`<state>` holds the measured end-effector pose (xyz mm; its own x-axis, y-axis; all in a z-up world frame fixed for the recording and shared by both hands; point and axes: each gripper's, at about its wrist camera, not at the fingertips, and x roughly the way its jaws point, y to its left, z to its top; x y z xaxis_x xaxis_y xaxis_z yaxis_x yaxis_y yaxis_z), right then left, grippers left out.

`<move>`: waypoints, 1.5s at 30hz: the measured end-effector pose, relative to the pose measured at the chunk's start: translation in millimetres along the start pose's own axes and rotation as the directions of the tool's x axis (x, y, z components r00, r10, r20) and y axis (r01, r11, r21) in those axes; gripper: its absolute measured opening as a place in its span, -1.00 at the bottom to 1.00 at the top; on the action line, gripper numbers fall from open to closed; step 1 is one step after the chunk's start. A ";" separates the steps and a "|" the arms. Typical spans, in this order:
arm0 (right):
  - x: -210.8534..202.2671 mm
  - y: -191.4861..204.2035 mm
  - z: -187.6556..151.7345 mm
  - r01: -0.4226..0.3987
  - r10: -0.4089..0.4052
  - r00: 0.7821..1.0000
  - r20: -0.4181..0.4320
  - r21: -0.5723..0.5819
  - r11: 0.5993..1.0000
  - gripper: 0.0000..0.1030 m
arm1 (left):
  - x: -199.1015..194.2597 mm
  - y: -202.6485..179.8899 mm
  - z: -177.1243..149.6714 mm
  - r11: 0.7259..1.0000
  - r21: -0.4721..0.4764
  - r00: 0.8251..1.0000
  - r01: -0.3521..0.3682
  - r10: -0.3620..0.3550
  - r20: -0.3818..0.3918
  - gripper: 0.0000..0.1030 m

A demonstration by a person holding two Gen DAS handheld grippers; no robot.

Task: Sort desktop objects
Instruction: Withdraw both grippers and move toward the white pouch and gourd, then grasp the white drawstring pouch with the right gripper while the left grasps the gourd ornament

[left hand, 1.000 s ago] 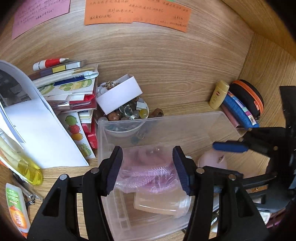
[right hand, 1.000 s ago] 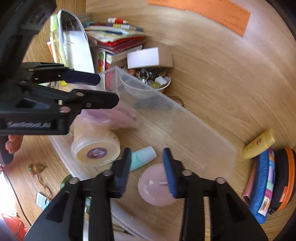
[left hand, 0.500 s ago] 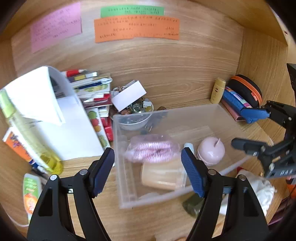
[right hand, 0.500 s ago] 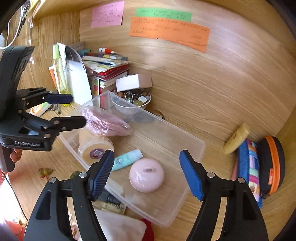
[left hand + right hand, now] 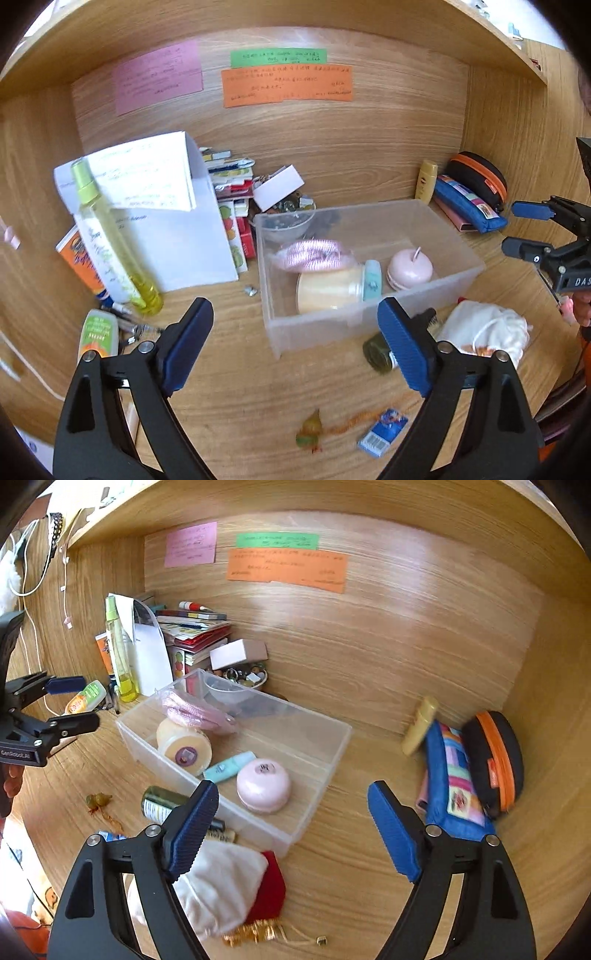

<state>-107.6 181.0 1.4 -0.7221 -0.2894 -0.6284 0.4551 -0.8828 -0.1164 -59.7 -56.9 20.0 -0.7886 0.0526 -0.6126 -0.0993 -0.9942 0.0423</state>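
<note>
Clear bin [image 5: 369, 325] held a pink pouch [image 5: 314, 254], cream jar [image 5: 328, 291], teal tube [image 5: 372, 284] and pink puck [image 5: 410, 271]. Left gripper [image 5: 295, 347] and right gripper [image 5: 291, 830] were both opening, nothing between the jaws

- The left gripper [image 5: 295, 347] is held tilted downward, its jaws opening, with nothing gripped between them.
- The right gripper [image 5: 291, 830] is likewise tilted downward, jaws opening, empty.

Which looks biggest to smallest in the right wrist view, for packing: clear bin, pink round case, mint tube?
1. clear bin
2. pink round case
3. mint tube
The case and the tube lie side by side, so nearness hardly skews them.
</note>
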 end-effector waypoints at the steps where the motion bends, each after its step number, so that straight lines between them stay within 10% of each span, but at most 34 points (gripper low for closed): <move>1: -2.1 -1.5 -2.5 0.002 -0.002 1.000 -0.001 0.008 1.000 0.57 | 0.4 0.5 -2.7 1.000 -0.006 1.000 0.000 0.000 -0.003 0.79; 22: -22.8 -9.9 -73.5 0.084 -0.070 0.993 -0.097 0.158 0.984 0.57 | 15.5 32.0 -78.1 0.985 -0.171 0.980 -0.009 -0.025 -0.196 0.79; 45: 10.2 68.2 -96.2 -0.131 0.154 0.976 -0.157 0.147 0.980 0.63 | 15.4 10.6 -112.5 0.980 -0.197 0.972 0.011 -0.056 -0.226 0.73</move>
<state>-33.9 153.4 -86.9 -0.5527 -0.3605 -0.7514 0.4646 -0.8818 0.0813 -4.6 -77.3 -77.7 -0.6241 0.0860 -0.7766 0.0132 -0.9926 -0.1205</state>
